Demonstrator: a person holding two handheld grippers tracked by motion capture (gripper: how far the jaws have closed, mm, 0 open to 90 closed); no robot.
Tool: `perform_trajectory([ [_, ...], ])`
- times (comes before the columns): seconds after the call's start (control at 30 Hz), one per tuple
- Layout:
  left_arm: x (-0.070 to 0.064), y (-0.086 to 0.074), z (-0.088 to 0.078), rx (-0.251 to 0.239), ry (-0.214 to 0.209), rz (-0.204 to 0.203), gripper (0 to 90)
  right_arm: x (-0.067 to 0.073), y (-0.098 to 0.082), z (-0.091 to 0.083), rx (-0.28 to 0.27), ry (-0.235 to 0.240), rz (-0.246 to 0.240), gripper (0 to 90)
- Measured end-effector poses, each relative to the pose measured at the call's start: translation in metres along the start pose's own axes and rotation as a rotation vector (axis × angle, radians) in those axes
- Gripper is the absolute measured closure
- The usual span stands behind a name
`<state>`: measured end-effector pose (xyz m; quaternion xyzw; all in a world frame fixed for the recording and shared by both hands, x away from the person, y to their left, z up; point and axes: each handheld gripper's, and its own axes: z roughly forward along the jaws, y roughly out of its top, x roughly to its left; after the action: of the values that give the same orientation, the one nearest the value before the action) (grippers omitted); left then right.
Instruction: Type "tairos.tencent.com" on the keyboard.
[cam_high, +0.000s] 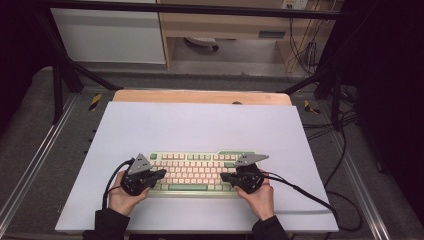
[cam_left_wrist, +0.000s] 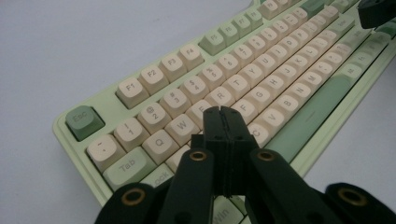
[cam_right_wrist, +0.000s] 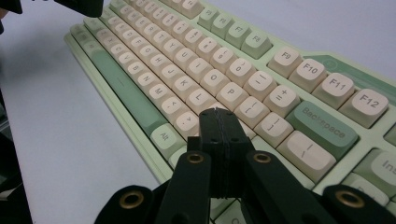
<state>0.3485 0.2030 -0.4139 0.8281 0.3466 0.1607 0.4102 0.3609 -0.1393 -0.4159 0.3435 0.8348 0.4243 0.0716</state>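
Over the keyboard's (cam_high: 195, 172) two ends hang two grippers, one in each hand, forearms coming in from the near edge. Left gripper (cam_high: 161, 173) angles inward, its jaws pressed together with nothing between, tips above the left letter keys (cam_left_wrist: 233, 95). Right gripper (cam_high: 223, 177) mirrors it, jaws likewise pressed together and empty, tips above the right punctuation keys (cam_right_wrist: 205, 100). One keyboard lies on one white mat (cam_high: 200, 125).

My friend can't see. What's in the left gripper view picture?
The left gripper, its two black jaws shut together, hovers over the left side of a green and cream keyboard near the letter keys. The keyboard lies on a white table.
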Motion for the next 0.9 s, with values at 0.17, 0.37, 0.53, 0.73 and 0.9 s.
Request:
perform_trajectory([
  [0.17,-0.004,0.005,0.002,-0.002,0.001,0.006,89.7,-0.002,-0.002,-0.002,0.003,0.001,-0.002,90.0],
  [0.37,-0.008,0.012,0.007,0.001,0.000,0.013,89.7,-0.002,-0.004,-0.003,0.009,0.002,-0.001,90.0],
  [0.53,-0.014,0.018,0.016,0.016,-0.006,0.027,89.8,-0.001,-0.005,-0.005,0.009,0.002,-0.005,90.0],
  [0.73,-0.020,0.026,0.029,0.024,-0.011,0.036,89.7,-0.002,-0.006,-0.006,0.010,0.001,-0.004,90.0],
  [0.9,-0.022,0.030,0.038,0.030,-0.009,0.033,89.7,-0.002,-0.006,-0.006,0.011,0.002,-0.004,90.0],
])
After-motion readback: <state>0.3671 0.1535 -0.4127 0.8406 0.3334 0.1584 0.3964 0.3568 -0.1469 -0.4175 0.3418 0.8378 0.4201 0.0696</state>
